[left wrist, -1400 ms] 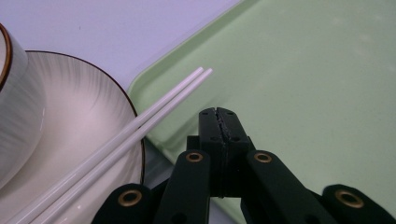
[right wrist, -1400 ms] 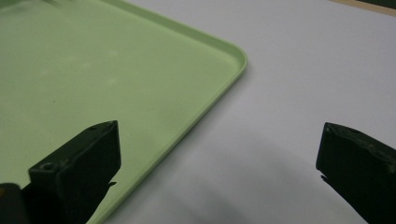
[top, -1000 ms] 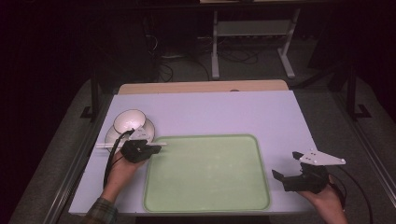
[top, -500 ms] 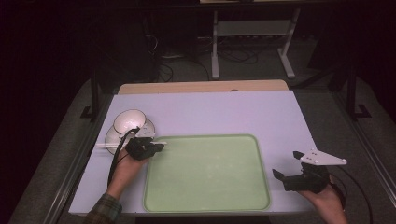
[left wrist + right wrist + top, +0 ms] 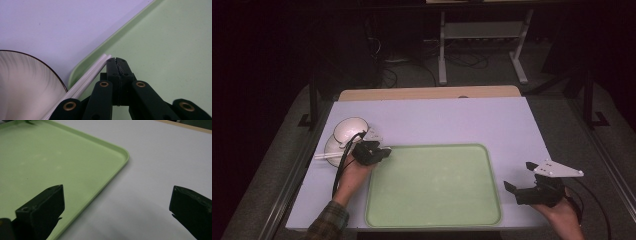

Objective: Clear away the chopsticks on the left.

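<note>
The green tray (image 5: 434, 192) sits centre-bottom of the high view, on the pale lilac table (image 5: 452, 122), and it looks bare, so nothing has been loaded yet. Work seems barely begun.

The left gripper (image 5: 382, 151), left of centre in the high view, is over the tray's upper-left corner. In the left gripper view its jaws are fully shut, pads pressed together w/ nothing between them. A pair of white chopsticks (image 5: 86, 78) runs diagonally along the left jaw's outer side in that view, tips just at the tray rim (image 5: 100, 53); they lie beside the jaws, not clamped (whether the jaw side actually touches them I can't tell). In the high view the chopsticks (image 5: 326, 156) stick out toward the left edge of the table, by two white bowls (image 5: 346, 136) stacked or overlapping at upper left of the tray. One bowl's dark-rimmed edge (image 5: 30, 82) fills the lower left of the left gripper view.

The right gripper (image 5: 516, 181), lower right in the high view, has its jaws wide apart and holds nothing; the right gripper view looks past them at the tray's corner (image 5: 125, 153) and bare tabletop.

Judgement: the chopsticks are probably being nudged onto the tray. Left to do: chopsticks fully in, then prob. the bowls.
</note>
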Motion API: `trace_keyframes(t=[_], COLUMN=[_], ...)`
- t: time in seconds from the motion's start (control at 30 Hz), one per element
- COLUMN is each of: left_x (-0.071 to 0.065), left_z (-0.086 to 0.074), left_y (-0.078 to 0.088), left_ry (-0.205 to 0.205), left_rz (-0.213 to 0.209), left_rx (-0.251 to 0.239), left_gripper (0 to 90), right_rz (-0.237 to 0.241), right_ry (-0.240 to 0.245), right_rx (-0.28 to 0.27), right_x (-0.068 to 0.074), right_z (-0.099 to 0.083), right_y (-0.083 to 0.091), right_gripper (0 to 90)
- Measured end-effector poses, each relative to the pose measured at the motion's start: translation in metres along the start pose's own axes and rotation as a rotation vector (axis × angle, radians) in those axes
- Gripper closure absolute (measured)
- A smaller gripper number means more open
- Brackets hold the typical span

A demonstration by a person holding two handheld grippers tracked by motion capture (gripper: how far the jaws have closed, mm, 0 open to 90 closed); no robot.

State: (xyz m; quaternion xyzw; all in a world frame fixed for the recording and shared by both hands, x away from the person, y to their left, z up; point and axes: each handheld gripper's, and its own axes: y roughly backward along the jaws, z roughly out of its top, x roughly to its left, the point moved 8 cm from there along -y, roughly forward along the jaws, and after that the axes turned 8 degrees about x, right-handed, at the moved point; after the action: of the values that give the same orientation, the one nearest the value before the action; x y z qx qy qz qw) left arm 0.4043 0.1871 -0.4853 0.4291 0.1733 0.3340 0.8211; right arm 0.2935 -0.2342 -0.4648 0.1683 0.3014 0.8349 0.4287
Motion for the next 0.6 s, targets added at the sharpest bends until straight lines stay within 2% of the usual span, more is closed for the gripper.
trace_keyframes(t=[0.33, 0.6], left_x=[0.006, 0.007], left_z=[0.007, 0.013], left_y=[-0.006, -0.011], left_ry=[0.021, 0.021], left_rz=[0.016, 0.03], left_rx=[-0.003, 0.002], left_gripper=[89.9, 89.9], right_rz=[0.002, 0.005], right_ry=[-0.001, 0.0], right_rx=[-0.002, -0.003], right_x=[0.0, 0.0], right_z=[0.0, 0.0], right_y=[0.0, 0.0], right_gripper=[0.0, 0.0])
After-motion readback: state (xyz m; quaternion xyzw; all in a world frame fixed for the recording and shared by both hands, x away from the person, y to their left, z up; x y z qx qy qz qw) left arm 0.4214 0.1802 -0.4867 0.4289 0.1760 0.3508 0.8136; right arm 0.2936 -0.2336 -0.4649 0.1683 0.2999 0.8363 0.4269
